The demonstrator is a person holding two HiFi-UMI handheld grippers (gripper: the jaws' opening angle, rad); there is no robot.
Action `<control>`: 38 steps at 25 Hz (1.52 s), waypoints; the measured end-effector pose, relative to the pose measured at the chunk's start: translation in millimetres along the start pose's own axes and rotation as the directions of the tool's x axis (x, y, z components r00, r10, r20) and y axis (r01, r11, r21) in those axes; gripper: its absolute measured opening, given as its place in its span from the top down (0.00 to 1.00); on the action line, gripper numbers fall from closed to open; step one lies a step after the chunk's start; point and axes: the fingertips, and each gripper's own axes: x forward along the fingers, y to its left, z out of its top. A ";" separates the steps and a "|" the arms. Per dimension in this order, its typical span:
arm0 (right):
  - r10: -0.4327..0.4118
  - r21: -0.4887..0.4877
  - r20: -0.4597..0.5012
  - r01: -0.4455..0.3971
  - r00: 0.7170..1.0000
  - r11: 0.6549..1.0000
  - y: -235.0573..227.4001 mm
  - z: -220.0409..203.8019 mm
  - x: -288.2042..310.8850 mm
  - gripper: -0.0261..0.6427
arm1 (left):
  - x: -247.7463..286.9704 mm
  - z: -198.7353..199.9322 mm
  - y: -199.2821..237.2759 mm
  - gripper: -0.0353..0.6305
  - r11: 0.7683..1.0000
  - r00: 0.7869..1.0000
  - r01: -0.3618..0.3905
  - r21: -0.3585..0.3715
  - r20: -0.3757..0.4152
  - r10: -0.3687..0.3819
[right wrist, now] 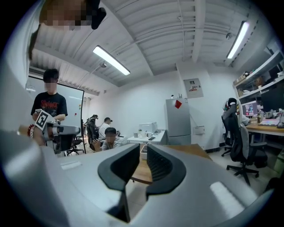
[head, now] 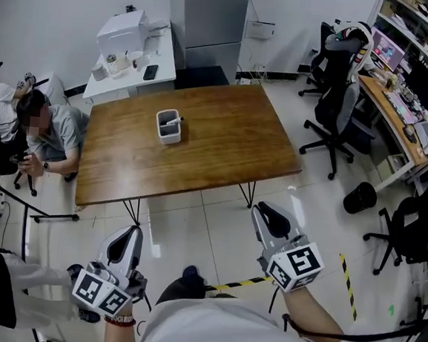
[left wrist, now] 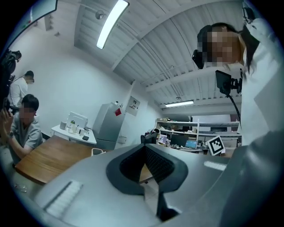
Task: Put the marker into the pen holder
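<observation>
- Left hand-held gripper (head: 128,233): jaws together, empty.
- Right hand-held gripper (head: 264,210): narrow gap, nothing between.
- Both over floor (head: 194,232), short of table's (head: 222,160) near edge.
- Marker (head: 177,117) stands in white pen holder (head: 167,130), mid-table, bare wood around.

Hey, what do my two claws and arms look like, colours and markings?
Both the left claw and right claw are smooth grey shells with black ribbed pads. Each carries a white cube with black square markers. You wear a white top and a red bracelet on the left wrist; a black cable runs by the right arm.
</observation>
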 end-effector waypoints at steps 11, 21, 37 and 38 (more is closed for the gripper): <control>0.094 0.004 0.004 -0.094 0.996 0.996 12.1 -37.5 -116.3 0.91 | -67.3 -60.9 -108.2 0.95 0.997 0.996 -0.071 -0.032 -0.057 0.070; 0.124 0.010 0.038 -0.124 0.992 0.992 40.6 -27.8 -139.5 0.92 | -52.2 -48.0 -144.5 0.95 1.000 0.999 0.023 0.016 -0.040 -0.022; 0.090 -0.007 -0.038 -0.090 0.995 0.996 101.3 -38.6 -96.3 0.94 | -81.9 -28.2 -103.0 0.95 0.996 0.996 0.090 -0.006 -0.017 -0.090; 0.086 -0.007 -0.043 -0.087 0.995 0.996 103.5 -40.2 -94.8 0.94 | -84.4 -28.5 -99.2 0.95 0.996 0.996 0.091 -0.010 -0.018 -0.091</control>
